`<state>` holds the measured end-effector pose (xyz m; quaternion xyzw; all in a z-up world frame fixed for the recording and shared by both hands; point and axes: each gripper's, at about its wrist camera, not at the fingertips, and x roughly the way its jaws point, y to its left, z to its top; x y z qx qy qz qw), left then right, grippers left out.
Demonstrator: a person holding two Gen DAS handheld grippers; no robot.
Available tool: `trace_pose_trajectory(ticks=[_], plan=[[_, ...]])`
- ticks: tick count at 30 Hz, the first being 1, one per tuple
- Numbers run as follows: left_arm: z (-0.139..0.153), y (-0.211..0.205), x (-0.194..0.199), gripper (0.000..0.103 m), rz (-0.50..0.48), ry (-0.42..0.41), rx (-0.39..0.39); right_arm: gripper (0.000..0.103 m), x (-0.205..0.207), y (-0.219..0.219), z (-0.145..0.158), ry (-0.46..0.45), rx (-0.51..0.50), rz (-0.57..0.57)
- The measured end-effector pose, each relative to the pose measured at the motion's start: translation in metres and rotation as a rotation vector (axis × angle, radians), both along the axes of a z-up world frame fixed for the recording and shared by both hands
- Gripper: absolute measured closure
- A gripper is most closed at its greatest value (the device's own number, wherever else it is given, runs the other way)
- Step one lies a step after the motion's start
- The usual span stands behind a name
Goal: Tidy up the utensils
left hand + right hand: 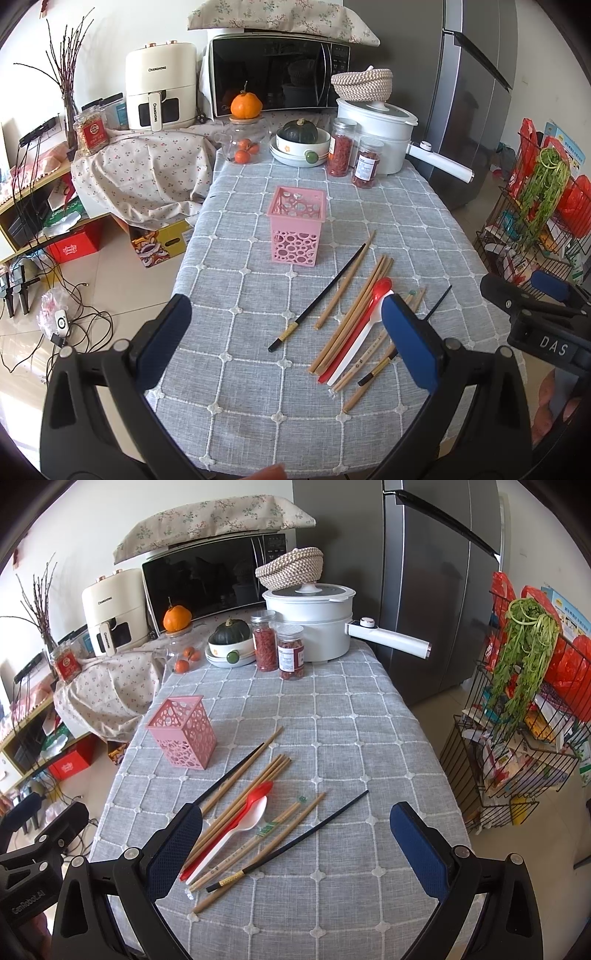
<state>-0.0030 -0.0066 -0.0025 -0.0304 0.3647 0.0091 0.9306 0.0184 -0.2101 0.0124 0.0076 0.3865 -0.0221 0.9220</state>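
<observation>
A pink perforated holder [297, 225] [183, 731] stands upright and empty on the grey checked tablecloth [258, 369] [351, 738]. To its right lie several wooden chopsticks [354, 314] [243, 797], two black chopsticks [317, 299] [295, 842], a red spoon [369, 310] [255, 797] and a white spoon [364, 338] [240, 830]. My left gripper [284, 343] hovers open above the near table edge, left of the pile. My right gripper [295, 849] hangs open over the utensils' near ends, holding nothing.
At the table's far end stand a white electric pot [314, 624], two jars [280, 650], a bowl with a squash [231, 642] and a glass jar with oranges [243, 144]. A microwave [277, 74] and fridge [424, 590] stand behind. A wire rack [517, 720] is on the right.
</observation>
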Motion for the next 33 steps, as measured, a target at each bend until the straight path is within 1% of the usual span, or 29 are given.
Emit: trace_pose_trajectory(ticks=[10, 15, 23, 27, 30, 33], plan=[[0.000, 0.005, -0.001, 0.001, 0.000, 0.004, 0.004, 0.001, 0.001, -0.001, 0.000, 0.006, 0.010, -0.002], [-0.003, 0.007, 0.001, 0.001, 0.001, 0.004, 0.021, 0.001, 0.001, -0.002, -0.002, 0.009, 0.013, -0.006], [-0.005, 0.003, 0.009, 0.001, -0.011, 0.024, 0.029, 0.001, 0.004, -0.008, -0.004, 0.017, 0.021, -0.016], [-0.008, 0.002, 0.019, 0.001, -0.035, 0.056, 0.032, 0.001, 0.012, -0.018, -0.009, 0.050, 0.051, -0.029], [-0.012, -0.001, 0.027, 0.001, -0.052, 0.077, 0.071, 0.001, 0.020, -0.028, -0.017, 0.088, 0.073, -0.054], [-0.019, -0.003, 0.039, 0.001, -0.087, 0.118, 0.088, 0.001, 0.029, -0.039, -0.026, 0.133, 0.096, -0.076]])
